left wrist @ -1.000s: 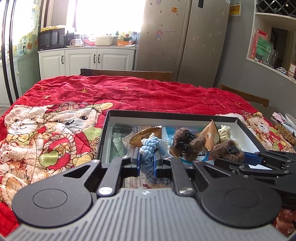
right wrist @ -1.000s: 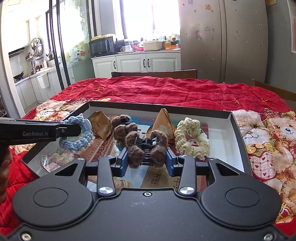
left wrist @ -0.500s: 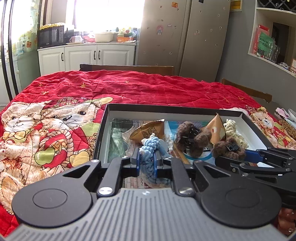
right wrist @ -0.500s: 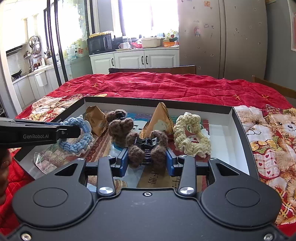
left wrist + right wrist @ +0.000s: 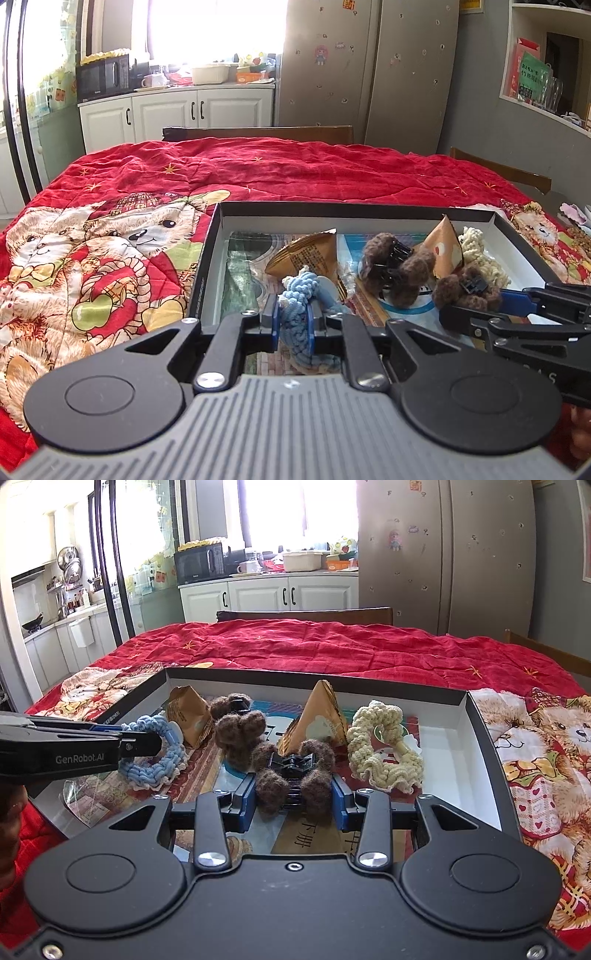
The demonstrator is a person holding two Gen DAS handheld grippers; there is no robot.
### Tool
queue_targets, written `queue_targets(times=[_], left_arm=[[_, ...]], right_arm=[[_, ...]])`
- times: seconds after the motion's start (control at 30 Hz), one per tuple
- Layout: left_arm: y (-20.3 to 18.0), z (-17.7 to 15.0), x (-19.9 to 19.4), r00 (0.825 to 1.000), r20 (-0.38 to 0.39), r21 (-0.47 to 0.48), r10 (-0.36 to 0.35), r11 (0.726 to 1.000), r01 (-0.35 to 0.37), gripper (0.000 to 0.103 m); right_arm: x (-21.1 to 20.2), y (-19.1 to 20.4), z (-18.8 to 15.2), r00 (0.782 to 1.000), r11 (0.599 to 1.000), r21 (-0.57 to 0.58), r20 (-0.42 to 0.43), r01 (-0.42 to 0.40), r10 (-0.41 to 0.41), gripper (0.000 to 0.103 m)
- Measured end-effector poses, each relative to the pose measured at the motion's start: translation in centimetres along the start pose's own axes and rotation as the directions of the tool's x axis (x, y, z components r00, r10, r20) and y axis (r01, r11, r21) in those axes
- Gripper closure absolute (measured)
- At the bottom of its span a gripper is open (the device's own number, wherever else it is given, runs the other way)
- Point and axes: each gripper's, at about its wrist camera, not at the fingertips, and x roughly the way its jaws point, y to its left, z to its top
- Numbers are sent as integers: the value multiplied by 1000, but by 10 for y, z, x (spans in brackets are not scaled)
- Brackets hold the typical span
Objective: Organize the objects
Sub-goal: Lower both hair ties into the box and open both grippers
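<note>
Shallow box [image 5: 480, 716], centre frame on the red-quilted surface [image 5: 295, 166]: left claw [image 5: 293, 323] clamped on blue scrunchie [image 5: 295, 295], right claw [image 5: 293, 799] pinching brown fuzzy clip [image 5: 291, 771] (apparently lifted clear), presumably for re-sorting.

Blue braided ring [image 5: 295, 306], two brown fuzzy hair clips [image 5: 291, 775], cream braided ring [image 5: 380, 746] inside shallow box [image 5: 480, 760].
</note>
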Motion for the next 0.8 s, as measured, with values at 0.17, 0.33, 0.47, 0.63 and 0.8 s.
queue_targets(times=[0.17, 0.33, 0.47, 0.63, 0.8], left_arm=[[0, 0, 1, 1000, -5, 1, 3, 1000, -3, 84], [0, -1, 1, 1000, -6, 1, 6, 1000, -6, 83], [0, -1, 2, 1000, -9, 6, 9, 1000, -9, 81], [0, -1, 3, 1000, -10, 7, 8, 1000, -8, 72], [-1, -1, 3, 1000, -10, 10, 9, 1000, -8, 67]], right_arm=[[2, 2, 1, 1000, 1000, -9, -15, 4, -4, 64], [3, 2, 1, 1000, 1000, -8, -19, 7, -7, 64], [4, 2, 1, 1000, 1000, -13, -23, 9, -9, 63], [4, 2, 1, 1000, 1000, -13, -23, 9, -9, 62], [4, 2, 2, 1000, 1000, -12, -23, 9, -9, 62]])
